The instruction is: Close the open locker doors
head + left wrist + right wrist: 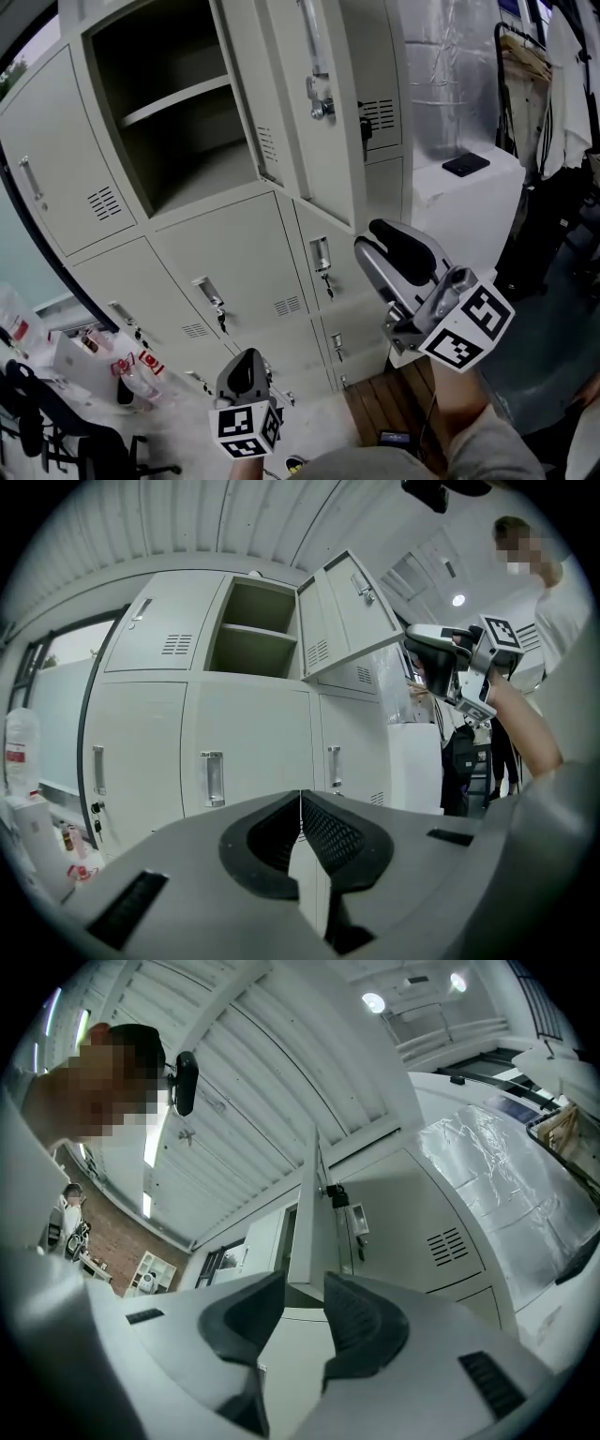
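What looks like a phone (466, 165) lies on a white ledge (469, 202) near hanging clothes (562, 84).

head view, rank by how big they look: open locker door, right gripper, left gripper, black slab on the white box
1. open locker door
2. right gripper, enlarged by nearness to the camera
3. left gripper, also near
4. black slab, farther off
Looks only; true sizes stay unsure.
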`<state>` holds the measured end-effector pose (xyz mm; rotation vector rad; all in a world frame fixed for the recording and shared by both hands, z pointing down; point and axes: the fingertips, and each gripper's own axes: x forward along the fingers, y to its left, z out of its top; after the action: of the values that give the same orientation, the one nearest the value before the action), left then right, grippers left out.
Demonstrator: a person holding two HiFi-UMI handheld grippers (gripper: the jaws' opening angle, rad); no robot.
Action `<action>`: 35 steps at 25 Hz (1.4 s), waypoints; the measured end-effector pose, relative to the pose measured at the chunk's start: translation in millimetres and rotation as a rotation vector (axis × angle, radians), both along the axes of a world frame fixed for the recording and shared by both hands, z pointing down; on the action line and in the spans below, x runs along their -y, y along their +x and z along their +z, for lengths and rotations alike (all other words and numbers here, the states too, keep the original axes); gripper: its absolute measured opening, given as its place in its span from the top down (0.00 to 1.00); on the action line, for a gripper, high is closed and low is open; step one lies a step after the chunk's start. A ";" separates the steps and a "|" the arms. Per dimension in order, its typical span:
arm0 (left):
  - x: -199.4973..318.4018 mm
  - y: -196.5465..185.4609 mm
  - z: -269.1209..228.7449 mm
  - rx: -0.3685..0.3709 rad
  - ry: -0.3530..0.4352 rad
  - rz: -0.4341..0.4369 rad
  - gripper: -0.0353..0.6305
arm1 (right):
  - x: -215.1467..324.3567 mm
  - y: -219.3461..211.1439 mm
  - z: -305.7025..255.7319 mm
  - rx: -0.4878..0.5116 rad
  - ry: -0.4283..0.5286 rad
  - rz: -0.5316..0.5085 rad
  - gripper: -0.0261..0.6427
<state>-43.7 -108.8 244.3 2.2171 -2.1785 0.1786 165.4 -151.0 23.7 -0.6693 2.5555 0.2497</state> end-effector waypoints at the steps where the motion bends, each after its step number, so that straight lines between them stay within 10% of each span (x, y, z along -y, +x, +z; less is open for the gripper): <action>1: 0.2 -0.3 -0.1 -0.001 0.002 -0.004 0.93 | 0.8 -0.2 -0.1 0.002 0.001 0.000 0.77; 35: -22.0 -113.8 5.6 -0.034 -0.003 -0.137 0.93 | -52.4 -153.3 -6.6 -0.064 0.137 -0.182 0.77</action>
<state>-157.5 -86.7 249.9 2.0447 -2.2997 0.1394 12.0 -98.6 17.1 -0.3813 2.6112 0.3847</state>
